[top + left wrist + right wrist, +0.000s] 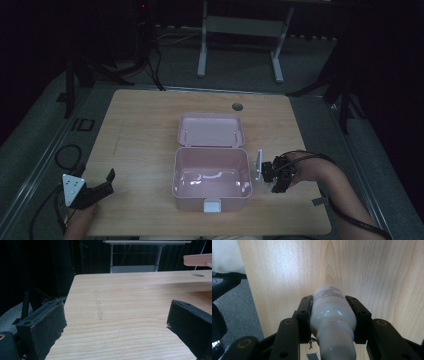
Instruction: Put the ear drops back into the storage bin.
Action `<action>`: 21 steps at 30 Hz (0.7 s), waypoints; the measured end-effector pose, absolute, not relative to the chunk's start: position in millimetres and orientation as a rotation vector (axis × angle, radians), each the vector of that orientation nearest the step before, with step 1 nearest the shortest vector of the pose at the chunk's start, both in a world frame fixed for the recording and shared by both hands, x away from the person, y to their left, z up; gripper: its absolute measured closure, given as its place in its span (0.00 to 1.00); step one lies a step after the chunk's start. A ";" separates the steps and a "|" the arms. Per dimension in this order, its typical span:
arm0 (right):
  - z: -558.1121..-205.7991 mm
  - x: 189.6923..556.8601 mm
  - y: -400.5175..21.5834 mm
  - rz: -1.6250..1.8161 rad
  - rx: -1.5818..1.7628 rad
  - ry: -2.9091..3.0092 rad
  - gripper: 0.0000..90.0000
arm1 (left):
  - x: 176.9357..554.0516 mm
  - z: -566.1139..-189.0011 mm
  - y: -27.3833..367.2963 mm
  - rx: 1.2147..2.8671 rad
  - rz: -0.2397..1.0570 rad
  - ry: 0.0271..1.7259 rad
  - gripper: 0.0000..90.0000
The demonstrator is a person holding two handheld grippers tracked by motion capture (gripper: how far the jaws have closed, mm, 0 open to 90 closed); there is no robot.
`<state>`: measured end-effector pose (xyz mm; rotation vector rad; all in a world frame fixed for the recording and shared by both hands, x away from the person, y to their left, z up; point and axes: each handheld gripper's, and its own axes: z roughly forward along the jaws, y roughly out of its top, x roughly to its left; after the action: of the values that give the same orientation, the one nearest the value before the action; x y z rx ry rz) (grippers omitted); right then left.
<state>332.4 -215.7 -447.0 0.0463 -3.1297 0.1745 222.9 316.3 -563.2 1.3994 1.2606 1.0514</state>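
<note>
A white plastic bottle (329, 312) with a ribbed cap and small print on its body is clamped between the black jaws of my right gripper (329, 302), held above the bare wood. From above, that right gripper (276, 181) hangs just right of an open pink box (211, 197), which has its lid (211, 130) tipped back. My left gripper (106, 184) rests at the table's near left corner. Its jaws (116, 312) stand wide apart with nothing between them. They point across the table, with the pink lid (197, 260) showing at the far right.
The wooden table (145, 130) has a round cable hole (237, 107) near its far edge. Cables (67, 157) lie on the floor to the left. A metal table frame (240, 30) stands beyond the table in the dark.
</note>
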 end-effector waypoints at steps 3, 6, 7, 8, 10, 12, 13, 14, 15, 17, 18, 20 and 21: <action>-440.2 332.1 -213.8 0.168 0.048 -3.132 0.66 | 222.8 -563.2 316.2 1.399 1.052 1.260 0.02; -433.7 331.2 -211.6 0.179 0.050 -3.137 0.66 | 222.8 -563.2 316.2 1.398 1.052 1.260 0.02; -431.6 330.8 -210.9 0.183 0.051 -3.137 0.66 | 222.8 -563.2 316.2 1.398 1.052 1.260 0.02; -429.2 330.4 -210.2 0.184 0.057 -3.139 0.66 | 222.8 -563.2 316.3 1.399 1.052 1.260 0.02; -424.3 330.1 -209.2 0.180 0.056 -3.142 0.66 | 222.8 -563.2 316.3 1.398 1.051 1.260 0.02; -419.2 330.1 -208.3 0.177 0.058 -3.140 0.66 | 222.9 -563.2 316.2 1.399 1.052 1.260 0.02; -416.6 330.1 -207.9 0.176 0.055 -3.141 0.66 | 222.9 -563.2 316.2 1.398 1.052 1.260 0.02; -414.0 330.1 -207.4 0.178 0.049 -3.143 0.66 | 222.8 -563.2 316.3 1.399 1.052 1.261 0.02; -411.4 330.6 -206.9 0.178 0.045 -3.143 0.66 | 222.9 -563.2 316.2 1.398 1.051 1.261 0.02; -406.8 331.0 -205.6 0.188 0.047 -3.143 0.66 | 222.9 -563.2 316.2 1.399 1.052 1.260 0.02; -404.4 330.7 -204.8 0.191 0.048 -3.144 0.66 | 222.9 -563.2 316.2 1.400 1.051 1.261 0.02; -399.6 330.9 -203.0 0.185 0.042 -3.144 0.66 | 222.9 -563.2 316.3 1.398 1.052 1.261 0.02; -397.3 330.9 -202.2 0.187 0.047 -3.147 0.66 | 222.9 -563.2 316.3 1.397 1.051 1.261 0.02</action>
<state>330.9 -202.2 -397.3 0.0466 -3.1467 0.1869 222.9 316.3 -563.2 1.3971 1.2613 1.0513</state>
